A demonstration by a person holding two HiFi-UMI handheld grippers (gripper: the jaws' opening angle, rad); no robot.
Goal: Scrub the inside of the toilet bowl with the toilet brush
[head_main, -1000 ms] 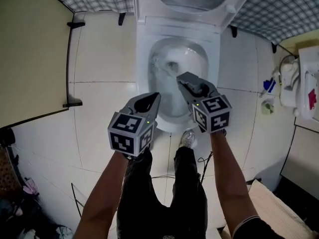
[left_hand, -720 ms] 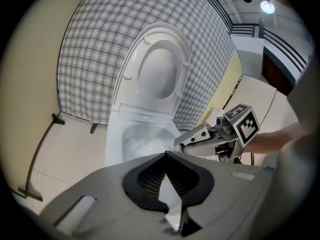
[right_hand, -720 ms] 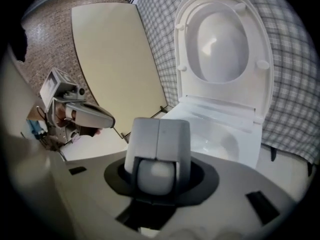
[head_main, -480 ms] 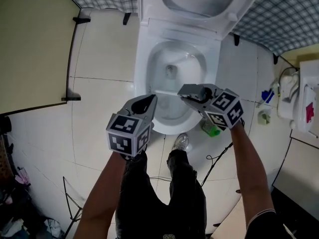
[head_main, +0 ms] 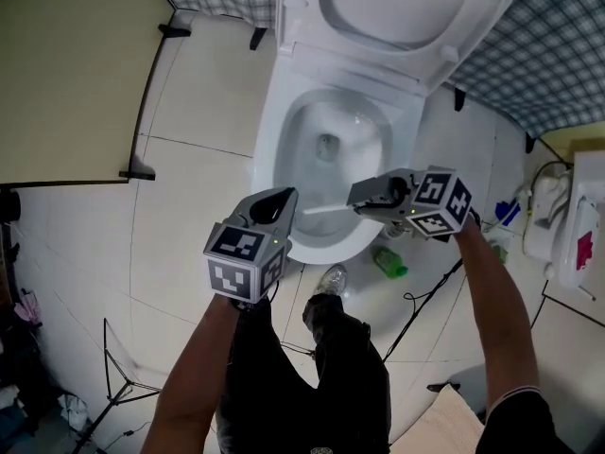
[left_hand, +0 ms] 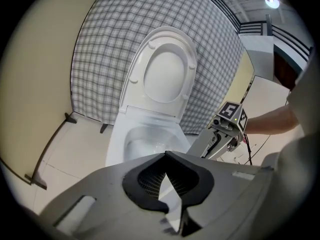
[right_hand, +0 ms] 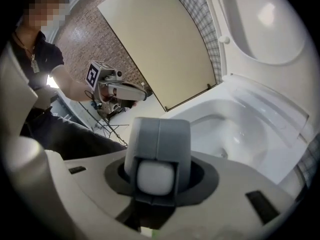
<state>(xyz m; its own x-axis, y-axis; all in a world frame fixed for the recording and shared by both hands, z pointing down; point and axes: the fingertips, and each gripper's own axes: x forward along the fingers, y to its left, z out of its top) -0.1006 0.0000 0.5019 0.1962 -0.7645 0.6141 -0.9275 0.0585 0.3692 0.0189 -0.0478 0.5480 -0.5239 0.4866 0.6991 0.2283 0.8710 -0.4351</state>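
Toilet brush [head_main: 326, 208] pokes level over the front of the toilet bowl [head_main: 272, 149], its white handle clamped in the right hand-held gripper [head_main: 364, 197]. Left hand-held gripper [head_main: 282, 200] hovers at the bowl's front-left rim, jaws together, empty.

Both bare forearms reach forward from the body. The left forearm [head_main: 194, 367] carries the left hand-held gripper [head_main: 277, 197], which tilts downward with its jaws together and nothing between them. The right forearm [head_main: 492, 291] angles in from the right. The right hand-held gripper [head_main: 361, 197] points leftward, its jaws clamped on the white brush handle [head_main: 326, 208].
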